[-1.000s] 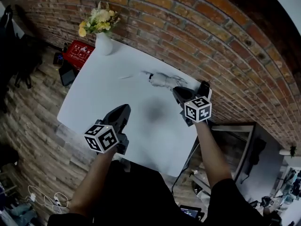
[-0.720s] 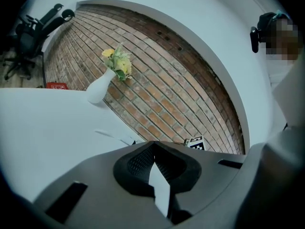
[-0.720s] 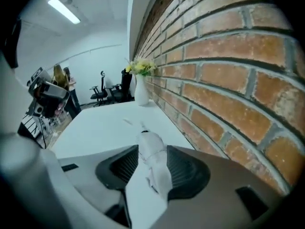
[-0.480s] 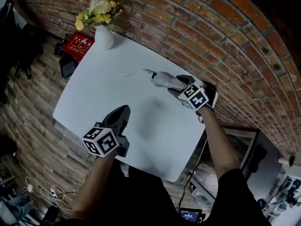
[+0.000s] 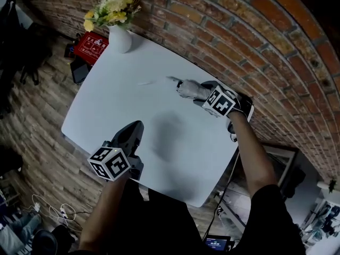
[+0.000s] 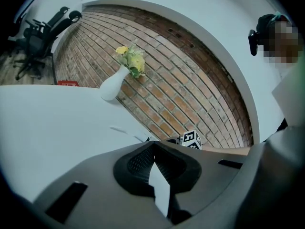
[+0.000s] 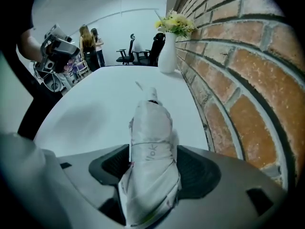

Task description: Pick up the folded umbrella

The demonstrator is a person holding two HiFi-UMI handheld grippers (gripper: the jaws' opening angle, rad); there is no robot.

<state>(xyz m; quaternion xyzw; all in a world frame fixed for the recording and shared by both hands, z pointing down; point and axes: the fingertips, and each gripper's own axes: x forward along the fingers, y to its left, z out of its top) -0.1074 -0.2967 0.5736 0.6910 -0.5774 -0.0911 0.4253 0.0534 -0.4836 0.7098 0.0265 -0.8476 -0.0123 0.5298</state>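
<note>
The folded umbrella (image 5: 187, 88), pale grey in its sleeve, lies on the white table (image 5: 117, 94) close to the brick wall. In the right gripper view the umbrella (image 7: 150, 147) runs lengthwise between the two pads. My right gripper (image 5: 200, 93) points steeply down over its near end; its jaws are opening, they straddle the umbrella, and the pads (image 7: 112, 168) do not press on it. My left gripper (image 5: 136, 126) hovers low over the table's near side, its jaws together at the tips and nothing between them (image 6: 153, 146).
A white vase (image 5: 120, 38) of yellow flowers stands at the table's far left corner, by the brick wall (image 5: 255, 41). A red box (image 5: 90, 44) sits on the wooden floor beyond it. The right gripper view shows office chairs (image 7: 138, 54) and people (image 7: 90, 44) far off.
My right gripper swung down onto the umbrella's near end, and its jaws went from shut to wide around it. The left gripper sank a little towards the table.
</note>
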